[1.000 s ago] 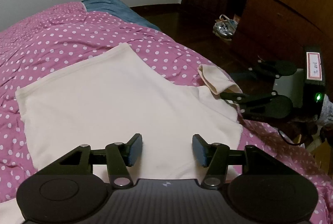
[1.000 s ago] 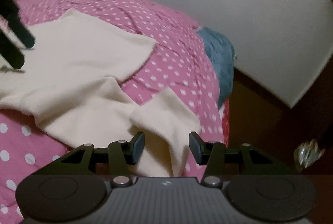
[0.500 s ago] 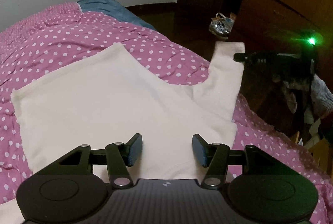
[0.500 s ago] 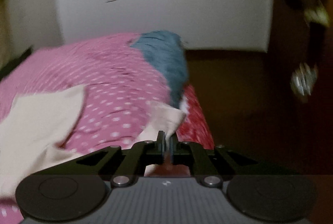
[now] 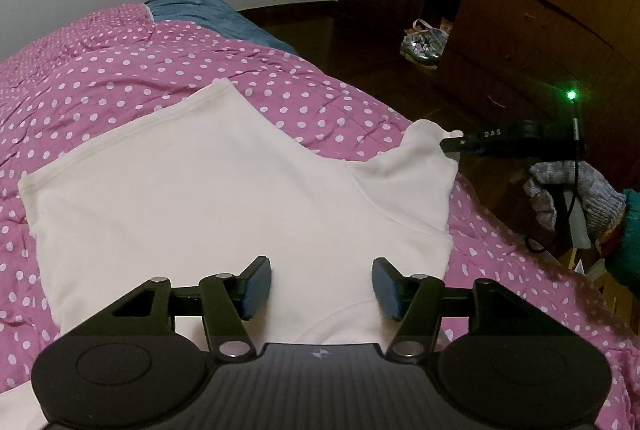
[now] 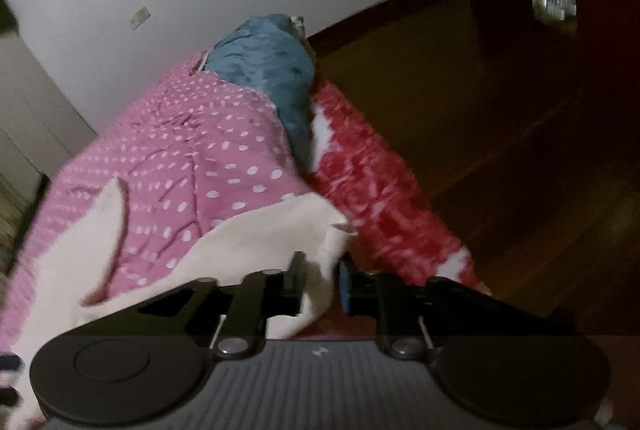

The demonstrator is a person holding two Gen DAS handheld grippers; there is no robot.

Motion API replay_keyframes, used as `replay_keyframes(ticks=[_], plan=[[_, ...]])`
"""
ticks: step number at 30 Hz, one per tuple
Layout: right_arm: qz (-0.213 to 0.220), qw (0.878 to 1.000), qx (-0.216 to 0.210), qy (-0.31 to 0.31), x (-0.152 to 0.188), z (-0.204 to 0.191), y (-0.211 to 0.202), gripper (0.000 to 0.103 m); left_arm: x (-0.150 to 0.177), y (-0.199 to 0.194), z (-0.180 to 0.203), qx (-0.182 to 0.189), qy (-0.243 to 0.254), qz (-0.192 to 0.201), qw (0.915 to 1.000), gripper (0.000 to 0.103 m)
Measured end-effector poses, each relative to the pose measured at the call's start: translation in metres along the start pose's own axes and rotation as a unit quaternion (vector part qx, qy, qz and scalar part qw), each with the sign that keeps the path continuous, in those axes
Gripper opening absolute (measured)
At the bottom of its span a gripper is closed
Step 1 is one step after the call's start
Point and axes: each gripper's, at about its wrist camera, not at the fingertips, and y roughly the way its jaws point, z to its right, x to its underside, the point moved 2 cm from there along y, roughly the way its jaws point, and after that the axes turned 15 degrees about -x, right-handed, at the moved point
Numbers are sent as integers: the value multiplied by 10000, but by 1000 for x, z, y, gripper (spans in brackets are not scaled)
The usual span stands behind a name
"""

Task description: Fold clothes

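Left gripper [image 5: 321,285] wide open above shirt [image 5: 224,198]; right gripper [image 6: 322,282] opening, sleeve [image 6: 320,254] between jaws.

The right claw [image 6: 322,284], jaws opening, has a cream sleeve [image 6: 276,234] between them over the polka-dot quilt [image 6: 200,150].

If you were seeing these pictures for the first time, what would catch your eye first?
A cream shirt lies spread on the pink polka-dot quilt, filling the middle of the left wrist view. At its right edge, the right hand-held gripper has the sleeve between its opening jaws. A blue blanket lies at the bed's far end.
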Motion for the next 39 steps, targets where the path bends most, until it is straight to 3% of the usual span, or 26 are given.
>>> replay_keyframes(ticks=[7, 12, 20, 22, 24, 30, 32, 34, 39], plan=[[94, 9995, 67, 303, -2, 10, 2, 25, 0, -2, 0, -6, 19, 2, 10000, 62], [309, 9972, 484, -472, -13, -9, 0, 25, 1, 0, 2, -15, 44, -8, 10000, 64], [-169, 9963, -11, -842, -33, -24, 32, 24, 2, 0, 2, -21, 49, -17, 10000, 65], [-276, 9960, -18, -850, -36, -22, 41, 30, 2, 0, 2, -14, 48, -18, 10000, 65], [-287, 9966, -9, -767, -38, -15, 47, 41, 2, 0, 2, -6, 47, -20, 10000, 65], [-349, 9983, -367, -280, -39, 3, 46, 40, 2, 1, 1, 4, 55, -35, 10000, 66], [-368, 9981, -429, -228, -38, 5, 44, 37, 2, 1, 1, -1, 59, -43, 10000, 66], [-401, 9977, -446, -312, -36, 1, 43, 23, 2, 2, 1, -5, 63, -45, 10000, 66], [-255, 9970, -220, -696, -35, -15, 38, 13, 2, 2, 1, -17, 72, -50, 10000, 66]])
